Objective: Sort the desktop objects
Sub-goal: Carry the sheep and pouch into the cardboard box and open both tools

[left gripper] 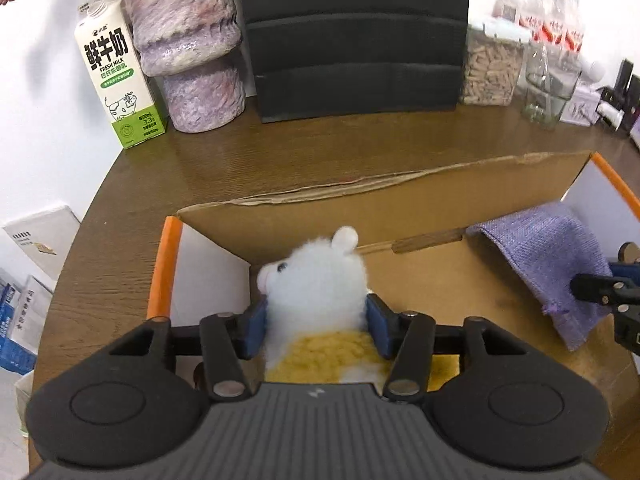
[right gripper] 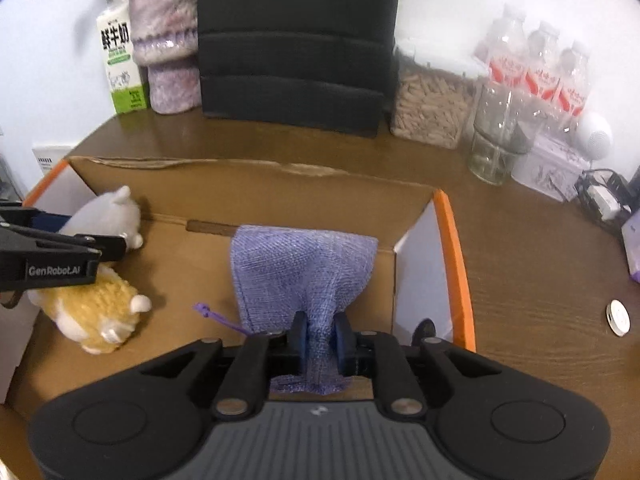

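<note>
- The surface (right gripper: 520,248) is brown wood; a cardboard box (right gripper: 256,184) with orange-edged flaps sits open on it, and both tools reach down into it.
- Behind the box stand a black organiser (left gripper: 352,36), a purple vase (left gripper: 188,40), a milk carton (left gripper: 116,72), a jar (right gripper: 432,108) of pellets, and bottles (right gripper: 536,68).
- The left tool (left gripper: 316,326) stands about half open, with the plush toy (left gripper: 316,280) between its blue pads, touching both. In the right wrist view the toy lies on the box floor at the left.
- The right tool (right gripper: 321,336) is nearly closed, with the gathered neck of the purple pouch (right gripper: 300,264) pinched between its pads. The pouch body spreads forward from the tool on the box floor, towards the back wall.
- The toy and pouch are apart, toy left, pouch right.
- A small white disc (right gripper: 618,317) lies on the surface to the right of the box.
</note>
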Action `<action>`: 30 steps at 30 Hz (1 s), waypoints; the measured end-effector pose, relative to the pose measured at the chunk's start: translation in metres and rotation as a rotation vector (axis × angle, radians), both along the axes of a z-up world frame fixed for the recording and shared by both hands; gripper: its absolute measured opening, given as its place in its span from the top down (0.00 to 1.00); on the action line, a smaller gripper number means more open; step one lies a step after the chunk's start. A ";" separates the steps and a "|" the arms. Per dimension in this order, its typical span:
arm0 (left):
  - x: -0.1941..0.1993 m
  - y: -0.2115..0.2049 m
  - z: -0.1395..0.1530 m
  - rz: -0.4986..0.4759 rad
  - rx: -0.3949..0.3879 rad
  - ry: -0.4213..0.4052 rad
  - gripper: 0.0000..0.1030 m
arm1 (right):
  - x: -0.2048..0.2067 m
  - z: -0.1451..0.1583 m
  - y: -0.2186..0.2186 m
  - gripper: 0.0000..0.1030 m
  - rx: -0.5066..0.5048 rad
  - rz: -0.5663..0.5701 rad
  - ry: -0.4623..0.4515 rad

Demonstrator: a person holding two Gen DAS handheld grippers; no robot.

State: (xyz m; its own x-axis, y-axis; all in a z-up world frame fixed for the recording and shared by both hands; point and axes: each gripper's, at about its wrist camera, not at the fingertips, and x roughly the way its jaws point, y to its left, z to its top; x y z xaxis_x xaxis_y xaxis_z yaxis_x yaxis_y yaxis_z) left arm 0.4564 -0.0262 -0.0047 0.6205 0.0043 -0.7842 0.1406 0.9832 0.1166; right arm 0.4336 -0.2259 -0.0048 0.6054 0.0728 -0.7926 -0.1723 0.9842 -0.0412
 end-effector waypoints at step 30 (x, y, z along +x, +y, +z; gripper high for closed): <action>-0.128 0.017 0.091 0.024 -0.062 -0.306 0.00 | -0.105 0.088 -0.009 0.00 0.141 0.010 -0.206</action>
